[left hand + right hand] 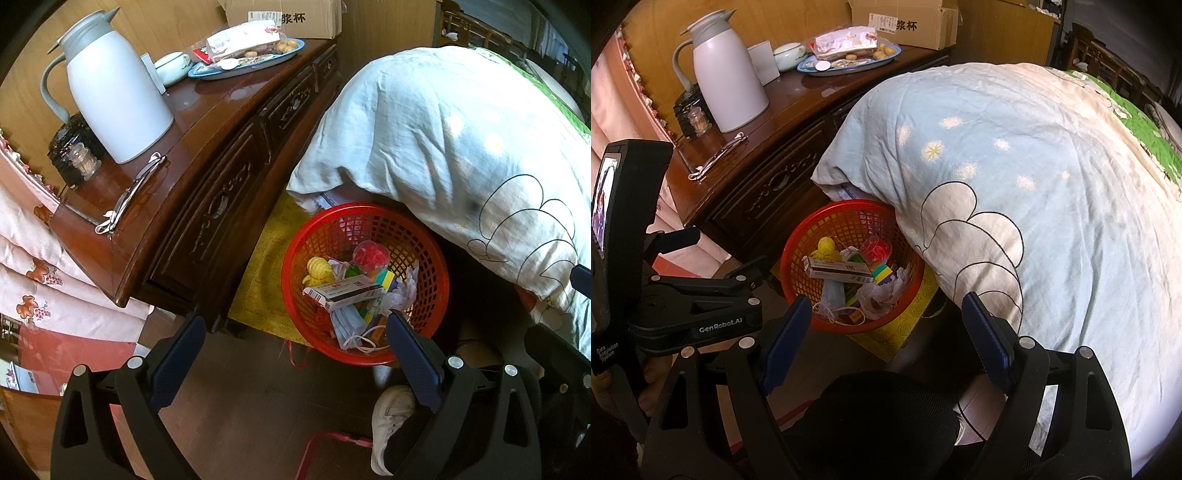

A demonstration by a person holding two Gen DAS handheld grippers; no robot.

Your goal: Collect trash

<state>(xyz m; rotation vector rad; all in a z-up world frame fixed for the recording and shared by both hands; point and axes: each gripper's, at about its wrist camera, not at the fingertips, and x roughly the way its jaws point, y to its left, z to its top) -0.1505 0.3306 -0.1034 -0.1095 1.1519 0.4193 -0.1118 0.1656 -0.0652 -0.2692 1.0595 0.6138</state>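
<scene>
A red mesh basket [436, 258] [798, 240] stands on the floor between the dark wooden cabinet and the bed. Inside lie a white medicine box [347, 291] [838, 269], a blue face mask [347, 325] [833, 293], a yellow knit ball [318, 268] [825, 246], a clear cup of red bits [371, 254] [876, 249] and crumpled plastic [402, 291] [882, 295]. My left gripper [295, 332] hangs open above the floor near the basket's front rim, nothing between its fingers. My right gripper [886, 325] is open too, empty, over the basket's near edge.
A dark wooden cabinet [207, 122] [798, 99] carries a white thermos jug [114, 92] [726, 70], a blue snack tray [251, 62] [849, 61] and a cardboard box [288, 14]. A light blue quilt [443, 140] [1015, 177] overhangs the basket. A person's white shoe [391, 421] is on the floor.
</scene>
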